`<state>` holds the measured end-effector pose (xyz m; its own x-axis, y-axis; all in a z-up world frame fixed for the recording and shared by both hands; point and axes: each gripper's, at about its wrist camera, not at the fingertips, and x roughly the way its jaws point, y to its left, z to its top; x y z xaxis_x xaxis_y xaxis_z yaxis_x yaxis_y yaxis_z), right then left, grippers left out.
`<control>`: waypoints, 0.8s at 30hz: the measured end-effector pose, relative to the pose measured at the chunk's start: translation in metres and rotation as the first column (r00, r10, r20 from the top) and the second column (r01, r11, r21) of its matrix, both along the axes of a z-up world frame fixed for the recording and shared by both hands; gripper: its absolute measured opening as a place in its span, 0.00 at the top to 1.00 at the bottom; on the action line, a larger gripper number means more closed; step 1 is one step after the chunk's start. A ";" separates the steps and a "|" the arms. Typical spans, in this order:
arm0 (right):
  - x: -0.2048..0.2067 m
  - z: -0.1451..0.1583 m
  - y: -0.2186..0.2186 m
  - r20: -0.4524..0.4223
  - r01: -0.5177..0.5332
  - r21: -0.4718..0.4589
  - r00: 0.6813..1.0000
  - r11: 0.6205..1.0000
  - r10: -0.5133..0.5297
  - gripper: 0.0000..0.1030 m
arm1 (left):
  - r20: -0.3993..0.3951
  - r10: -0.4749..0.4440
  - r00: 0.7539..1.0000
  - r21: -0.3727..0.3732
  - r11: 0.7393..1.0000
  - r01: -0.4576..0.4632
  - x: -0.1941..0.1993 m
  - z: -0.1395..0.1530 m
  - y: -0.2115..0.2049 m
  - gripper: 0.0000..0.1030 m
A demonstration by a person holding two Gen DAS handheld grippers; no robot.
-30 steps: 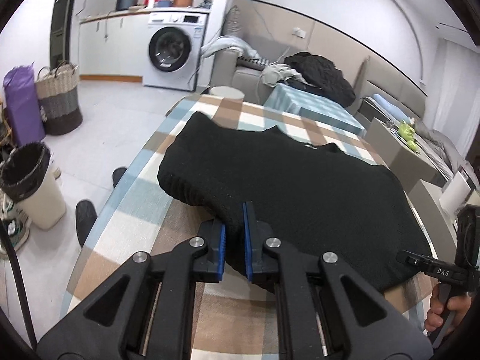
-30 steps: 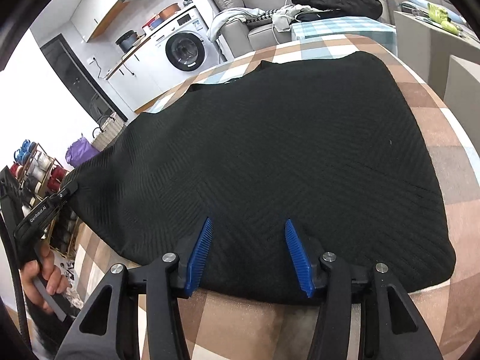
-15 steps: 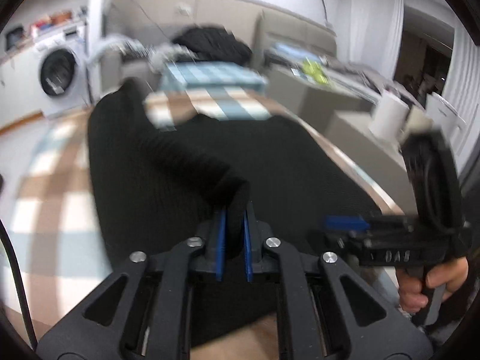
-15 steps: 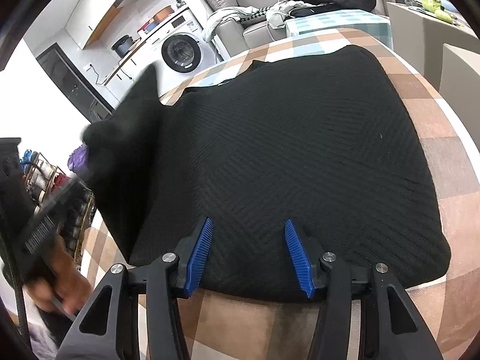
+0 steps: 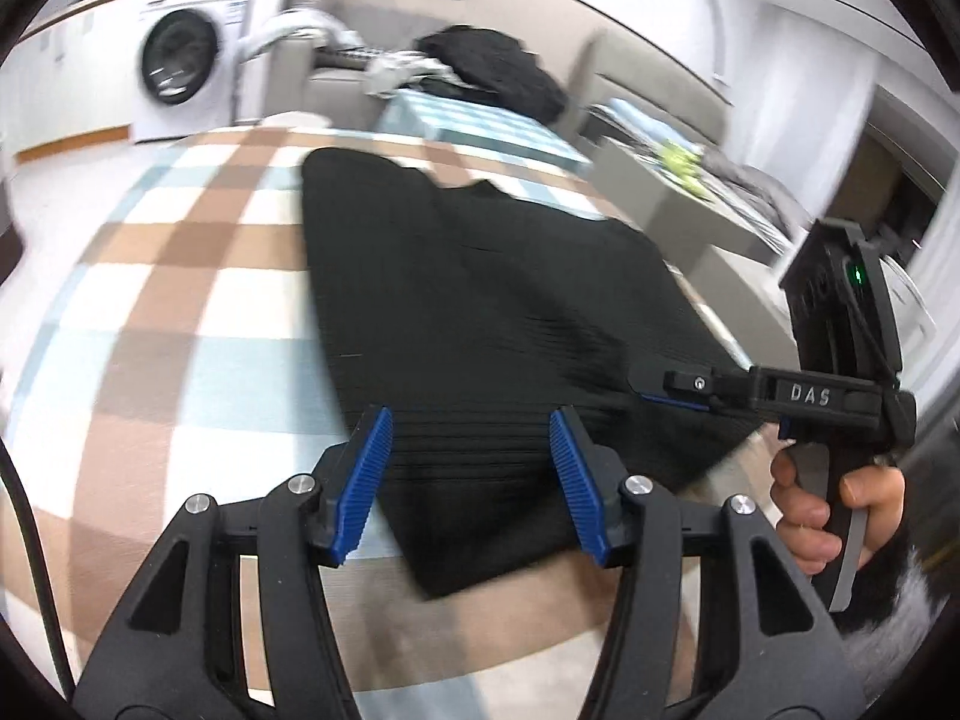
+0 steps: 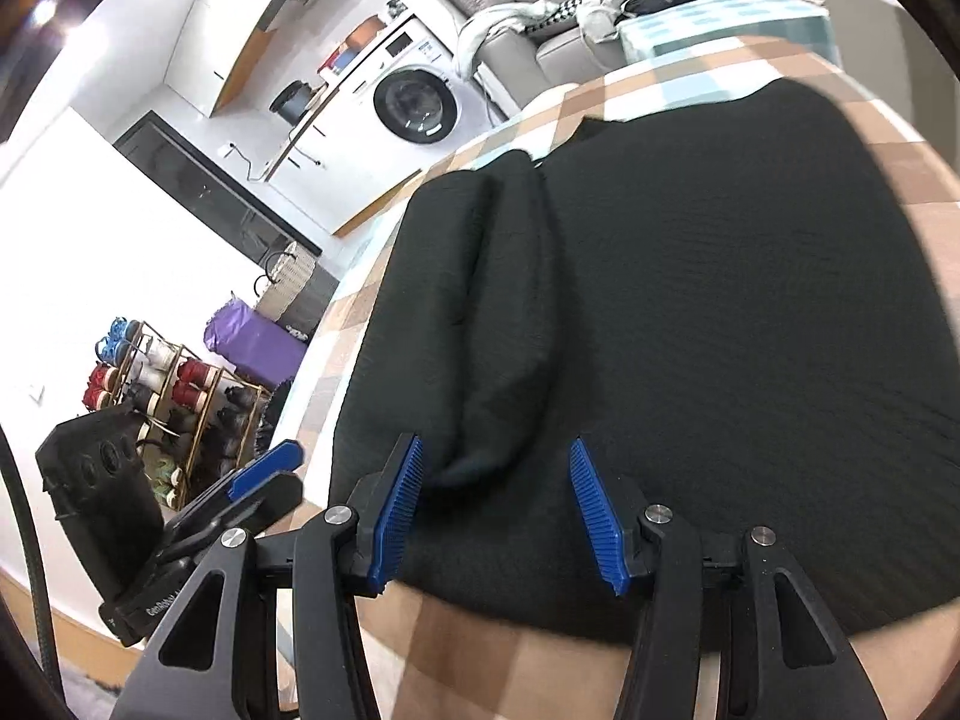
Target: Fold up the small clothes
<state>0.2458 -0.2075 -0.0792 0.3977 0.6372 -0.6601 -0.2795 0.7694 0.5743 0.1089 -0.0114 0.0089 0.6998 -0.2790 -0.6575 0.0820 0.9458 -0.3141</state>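
Note:
A black knit garment (image 5: 480, 324) lies flat on the checked tablecloth (image 5: 180, 300); it also shows in the right wrist view (image 6: 690, 312). Its left side is folded over onto the body, leaving a raised fold (image 6: 510, 324). My left gripper (image 5: 471, 480) is open and empty, just above the garment's near edge. My right gripper (image 6: 498, 510) is open and empty over the near hem, with the fold's end between its fingers. The right gripper also shows in the left wrist view (image 5: 678, 387), and the left gripper in the right wrist view (image 6: 252, 480).
A washing machine (image 5: 180, 72) and a sofa with clothes (image 5: 480, 72) stand beyond the table. A shoe rack (image 6: 168, 396), a purple bag (image 6: 252, 342) and a basket (image 6: 288, 288) stand on the floor to the left. A side table (image 5: 678, 204) stands on the right.
My left gripper lifted the garment's left side, carried it over onto the body, then opened and let it go. My right gripper stayed open at the near hem.

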 end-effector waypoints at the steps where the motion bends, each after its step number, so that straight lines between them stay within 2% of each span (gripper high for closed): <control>1: 0.005 -0.005 0.007 -0.012 0.001 -0.010 1.000 1.000 -0.001 0.50 | -0.011 0.029 1.000 -0.003 1.000 -0.030 -0.001 -0.002 0.010 0.50; 3: 0.014 -0.011 0.017 -0.019 0.004 -0.014 1.000 1.000 -0.004 0.56 | -0.020 0.065 0.998 -0.018 0.998 -0.066 -0.003 -0.003 0.027 0.50; 4: 0.016 -0.013 0.021 -0.013 0.001 -0.003 1.000 1.000 -0.001 0.76 | -0.022 0.086 0.996 -0.022 0.996 -0.086 -0.004 -0.004 0.036 0.50; 5: 0.020 -0.015 0.026 -0.025 -0.003 0.000 1.000 1.000 0.003 0.92 | -0.020 0.096 0.995 -0.024 0.995 -0.097 -0.004 -0.002 0.043 0.50; 7: 0.017 -0.008 0.031 -0.010 0.001 0.013 1.000 1.000 -0.001 0.93 | -0.013 0.112 0.994 -0.025 0.993 -0.113 -0.003 0.002 0.051 0.50; 10: -0.005 0.031 0.025 0.088 -0.030 0.122 0.996 0.992 0.019 0.94 | 0.002 0.128 0.992 -0.017 0.992 -0.128 -0.002 0.008 0.058 0.50; 13: -0.032 0.052 0.008 0.131 -0.004 0.145 0.991 0.989 -0.015 0.94 | 0.011 0.117 0.993 -0.019 0.993 -0.117 0.002 0.010 0.055 0.50; 14: -0.037 0.050 0.004 0.130 0.006 0.121 0.991 0.993 -0.022 0.94 | 0.007 0.109 0.994 -0.018 0.994 -0.109 0.005 0.009 0.051 0.50; 15: -0.041 0.041 0.000 0.120 0.032 0.054 0.992 0.998 -0.039 0.94 | 0.000 0.098 0.995 -0.019 0.995 -0.098 0.008 0.007 0.047 0.50; 16: -0.039 0.027 -0.004 0.082 0.057 0.002 0.995 0.998 -0.057 0.93 | -0.009 0.079 0.997 -0.022 0.997 -0.079 0.012 0.004 0.041 0.50; 18: -0.029 -0.004 -0.010 -0.031 0.081 -0.041 0.996 0.996 -0.082 0.93 | -0.035 0.035 0.999 -0.004 0.999 -0.035 0.019 -0.003 0.026 0.50; 20: -0.026 -0.020 -0.013 -0.088 0.079 -0.032 0.993 0.996 -0.082 0.92 | -0.049 -0.004 0.999 0.032 0.999 0.005 0.022 -0.009 0.011 0.50; 24: -0.026 -0.016 -0.012 -0.069 0.067 -0.013 0.995 0.998 -0.068 0.82 | -0.073 -0.046 0.996 0.063 0.997 0.050 0.020 -0.017 -0.009 0.50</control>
